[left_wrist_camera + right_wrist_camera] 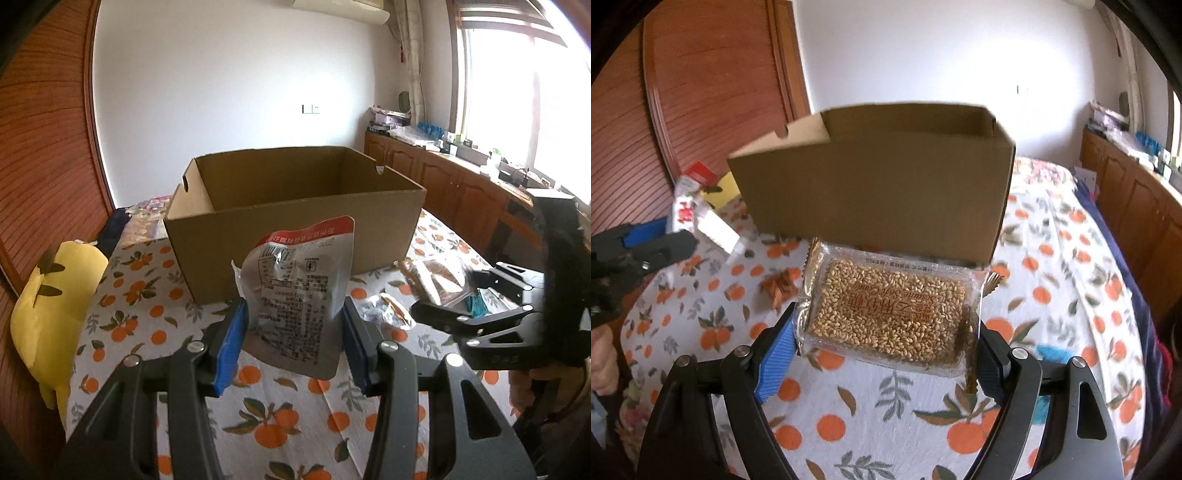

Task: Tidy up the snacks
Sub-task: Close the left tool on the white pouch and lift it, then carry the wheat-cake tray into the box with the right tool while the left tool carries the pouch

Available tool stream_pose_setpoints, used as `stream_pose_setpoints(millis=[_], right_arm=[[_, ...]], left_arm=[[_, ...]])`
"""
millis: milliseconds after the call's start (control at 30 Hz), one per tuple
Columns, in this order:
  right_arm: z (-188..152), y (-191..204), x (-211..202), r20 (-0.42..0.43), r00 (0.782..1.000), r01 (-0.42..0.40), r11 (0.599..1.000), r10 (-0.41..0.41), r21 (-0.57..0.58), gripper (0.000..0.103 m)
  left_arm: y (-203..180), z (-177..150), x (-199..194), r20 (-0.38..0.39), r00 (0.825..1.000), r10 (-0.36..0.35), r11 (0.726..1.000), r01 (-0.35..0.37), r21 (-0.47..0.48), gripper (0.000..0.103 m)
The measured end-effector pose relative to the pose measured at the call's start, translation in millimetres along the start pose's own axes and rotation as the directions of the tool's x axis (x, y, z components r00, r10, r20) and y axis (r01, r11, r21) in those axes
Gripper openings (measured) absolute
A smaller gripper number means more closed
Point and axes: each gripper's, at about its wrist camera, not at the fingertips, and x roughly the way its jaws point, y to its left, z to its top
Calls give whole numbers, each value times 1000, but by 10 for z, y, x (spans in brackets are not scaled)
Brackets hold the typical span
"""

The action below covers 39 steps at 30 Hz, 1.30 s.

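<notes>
My left gripper is shut on a silver snack pouch with a red top, held upright above the table in front of an open cardboard box. My right gripper is shut on a clear pack of sesame candy, held just before the box. In the left wrist view the right gripper shows at the right with that pack. In the right wrist view the left gripper shows at the left with the pouch.
The table has an orange-print cloth. Loose wrapped snacks lie right of the box, another small one left of the candy pack. A yellow plush toy lies at the table's left edge. Wooden cabinets stand along the right wall.
</notes>
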Motion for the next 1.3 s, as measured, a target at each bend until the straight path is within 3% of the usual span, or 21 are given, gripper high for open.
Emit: stream_pose_setpoints(millis=[600, 900, 967, 1067, 1300], right_arm=[[807, -17, -137, 119, 992, -26, 997, 34, -73, 84], [1111, -91, -71, 156, 987, -14, 995, 30, -104, 84], [1139, -84, -39, 159, 987, -15, 994, 32, -110, 84], [1186, -73, 32, 162, 986, -14, 993, 34, -120, 84], [1265, -130, 348, 117, 993, -18, 994, 30, -106, 84]], left_arm=[[245, 520, 227, 69, 998, 14, 999, -18, 51, 49], [364, 765, 295, 98, 994, -43, 999, 40, 32, 45], [378, 819, 280, 107, 992, -60, 998, 58, 21, 34], [360, 876, 315, 122, 992, -45, 999, 41, 34, 29], [366, 930, 706, 44, 998, -36, 997, 33, 67, 20]])
